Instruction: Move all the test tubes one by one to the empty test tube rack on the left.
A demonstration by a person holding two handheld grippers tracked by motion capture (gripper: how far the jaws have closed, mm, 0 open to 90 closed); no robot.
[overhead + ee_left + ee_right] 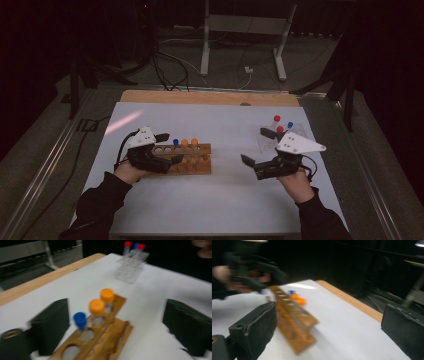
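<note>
- The room is dark, and the far wall (60, 30) looks almost black.
- A grey floor (320, 55) lies behind the desk (210, 200).
- The desk has a white top and a wooden edge (200, 97) at the back.
- A metal stand (245, 30) with two legs is on the floor.
- Black cables (165, 70) lie near it.
- A bright patch of light (122, 121) falls on the desk.

Light: you work in a dim room; only the white table (220, 200) is lit.
Glare: pale streak at its far left.
Blur: both gripper views smear, especially the wooden rack (294, 322).
</note>
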